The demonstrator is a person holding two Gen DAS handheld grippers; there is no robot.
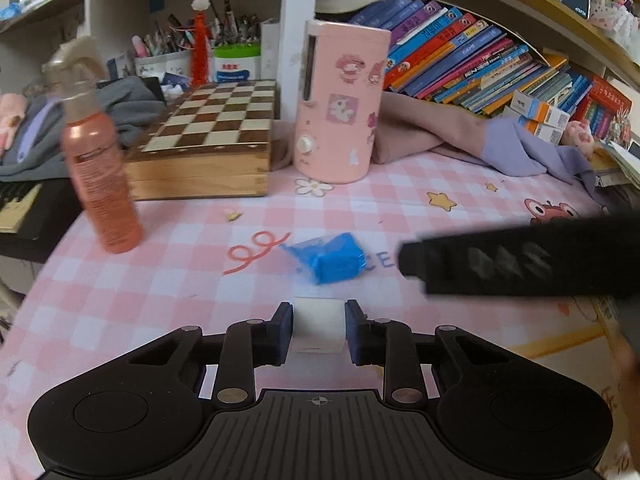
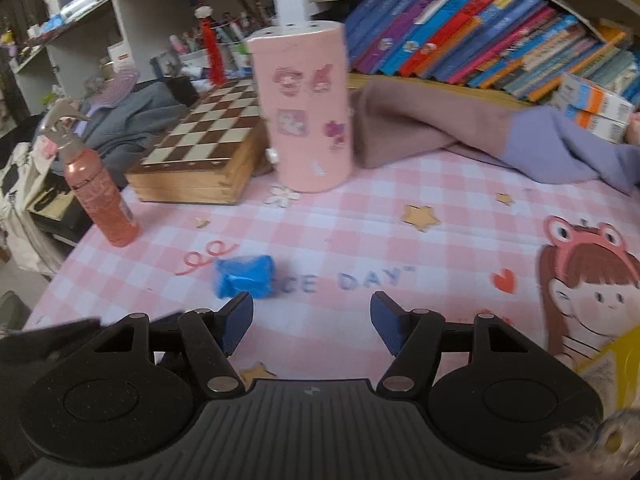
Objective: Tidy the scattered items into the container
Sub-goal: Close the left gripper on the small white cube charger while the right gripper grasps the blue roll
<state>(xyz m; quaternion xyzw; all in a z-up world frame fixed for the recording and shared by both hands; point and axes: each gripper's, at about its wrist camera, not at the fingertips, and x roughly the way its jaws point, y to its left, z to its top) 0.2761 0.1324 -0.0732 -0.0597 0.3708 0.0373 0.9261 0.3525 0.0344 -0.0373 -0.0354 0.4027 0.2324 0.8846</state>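
Blue packet (image 1: 326, 258): small, crumpled, glossy blue film wrapper with a blocky body and a flattened tail; lies on the middle of the surface, partly covering the printed blue lettering.
Packet position: just ahead of the left hand-held gripper in the left wrist view; just beyond the left finger of the right hand-held gripper in the right wrist view, not between its fingers.
White block (image 1: 319, 326): pale, matte, rectangular, flat-faced; sits between the pads of the left hand-held gripper.
Left hand-held gripper (image 1: 319, 330): black linkage arms with dark blue ribbed pads; pinching the white block.
Right hand-held gripper (image 2: 312, 326): same build; fingers spread wide, nothing between them, hovering over the surface. In the left wrist view it shows as a blurred black bar at the right.
Surface (image 1: 160, 280): covered by a smooth pink-and-white checked mat printed with stars, a flower and a cartoon girl.
Pink canister (image 1: 340, 104): tall matte cylinder with cartoon stickers and a white knob low on its side; upright near the back edge.
Spray bottle (image 1: 98, 152): coppery-orange cylinder with a pale trigger head; upright near the left edge.
Chessboard box (image 1: 208, 136): wooden, checkered top; at the back, left of the pink canister.
Cloth (image 1: 460, 136): soft mauve and lilac fabric, bunched along the back right.
Books (image 1: 480, 52): leaning row of glossy spines behind the cloth.
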